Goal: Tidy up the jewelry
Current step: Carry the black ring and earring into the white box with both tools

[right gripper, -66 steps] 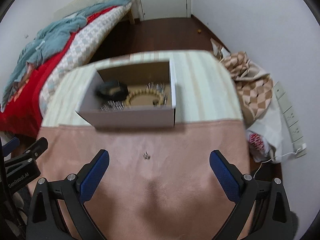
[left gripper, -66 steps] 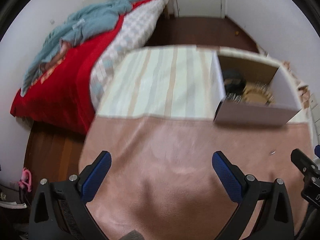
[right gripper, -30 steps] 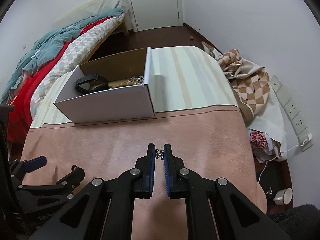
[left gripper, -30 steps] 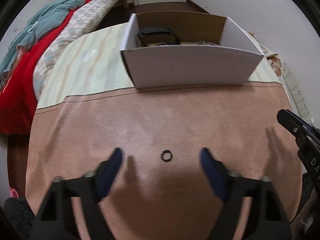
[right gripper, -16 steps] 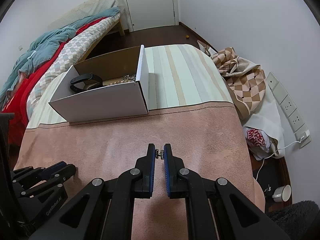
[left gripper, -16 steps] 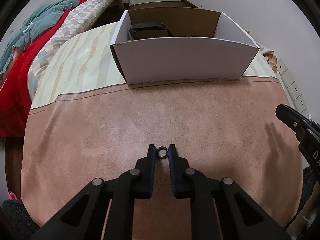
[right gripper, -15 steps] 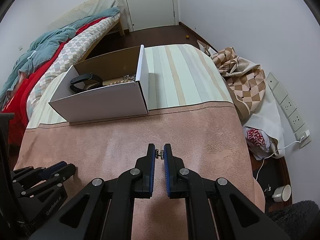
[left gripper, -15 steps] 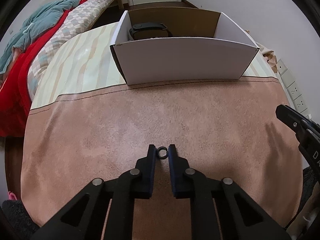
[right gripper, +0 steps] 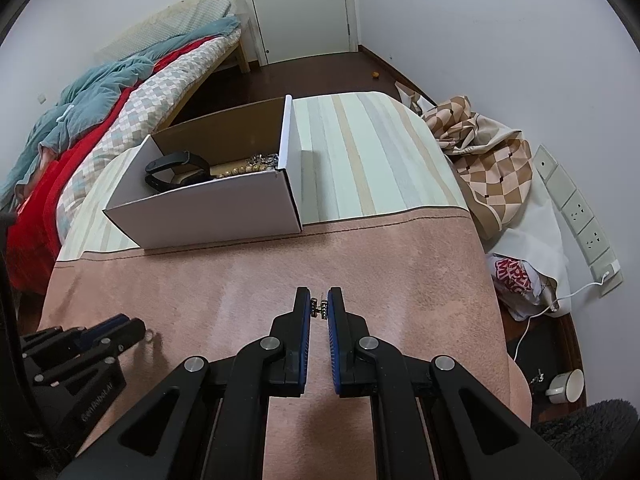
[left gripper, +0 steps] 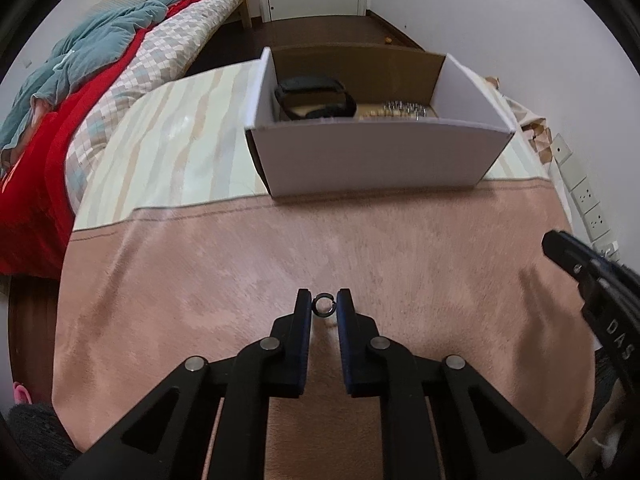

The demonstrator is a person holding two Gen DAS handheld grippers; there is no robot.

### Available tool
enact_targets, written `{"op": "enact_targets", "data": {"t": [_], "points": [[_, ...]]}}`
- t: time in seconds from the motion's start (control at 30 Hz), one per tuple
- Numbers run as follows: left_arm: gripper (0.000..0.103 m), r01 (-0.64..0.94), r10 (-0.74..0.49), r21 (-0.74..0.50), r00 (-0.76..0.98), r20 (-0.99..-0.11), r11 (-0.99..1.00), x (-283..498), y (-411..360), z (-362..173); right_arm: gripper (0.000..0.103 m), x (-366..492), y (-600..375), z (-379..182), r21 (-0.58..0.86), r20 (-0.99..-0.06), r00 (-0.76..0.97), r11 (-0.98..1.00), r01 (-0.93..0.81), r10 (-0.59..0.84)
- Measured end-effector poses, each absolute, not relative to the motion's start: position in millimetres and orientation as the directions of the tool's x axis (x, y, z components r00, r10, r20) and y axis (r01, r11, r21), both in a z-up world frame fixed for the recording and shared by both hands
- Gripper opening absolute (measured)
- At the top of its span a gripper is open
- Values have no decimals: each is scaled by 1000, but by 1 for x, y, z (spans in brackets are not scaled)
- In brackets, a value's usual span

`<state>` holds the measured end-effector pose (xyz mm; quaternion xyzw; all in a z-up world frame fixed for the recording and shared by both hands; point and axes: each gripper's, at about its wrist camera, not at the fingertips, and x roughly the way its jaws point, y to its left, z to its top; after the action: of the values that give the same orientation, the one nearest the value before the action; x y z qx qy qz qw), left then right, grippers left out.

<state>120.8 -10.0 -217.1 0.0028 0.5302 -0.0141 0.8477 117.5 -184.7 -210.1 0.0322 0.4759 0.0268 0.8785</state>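
Observation:
My left gripper (left gripper: 324, 305) is shut on a small black ring (left gripper: 323, 305) and holds it above the pink cloth (left gripper: 240, 280). My right gripper (right gripper: 320, 307) is shut on a small earring (right gripper: 320, 306), also above the cloth. An open white cardboard box (left gripper: 372, 160) stands ahead on the striped cloth; in it lie a black wristband (left gripper: 314, 94) and beaded jewelry (left gripper: 404, 110). The box also shows in the right wrist view (right gripper: 216, 212), ahead and to the left. The right gripper shows at the right edge of the left wrist view (left gripper: 592, 280); the left gripper shows at lower left of the right wrist view (right gripper: 80, 352).
A bed with red, checked and teal bedding (right gripper: 100, 120) lies to the left. Checked fabric and plastic bags (right gripper: 500, 184) lie right of the table, by wall sockets (right gripper: 580, 216). A white cup (right gripper: 566, 386) stands on the floor at right. A closed door (right gripper: 304, 8) is at the back.
Both grippers went from open to shut, the left on the ring, the right on the earring. Both have since risen and the box looks nearer in the left view.

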Motion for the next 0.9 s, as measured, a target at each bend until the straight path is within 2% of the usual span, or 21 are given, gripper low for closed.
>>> {"op": "enact_targets", "data": {"t": [0.5, 0.8, 0.9], "points": [[10, 46, -64, -46, 552, -831, 998, 151, -6, -144, 9, 138, -170, -162, 136, -788, 598, 989, -61, 145], [10, 52, -85, -68, 573, -815, 996, 198, 1, -122, 9, 186, -153, -128, 127, -756, 630, 983, -131, 181], [10, 56, -105, -89, 554, -826, 994, 220, 5, -123, 9, 216, -154, -128, 186, -764, 599, 971, -151, 240]]}}
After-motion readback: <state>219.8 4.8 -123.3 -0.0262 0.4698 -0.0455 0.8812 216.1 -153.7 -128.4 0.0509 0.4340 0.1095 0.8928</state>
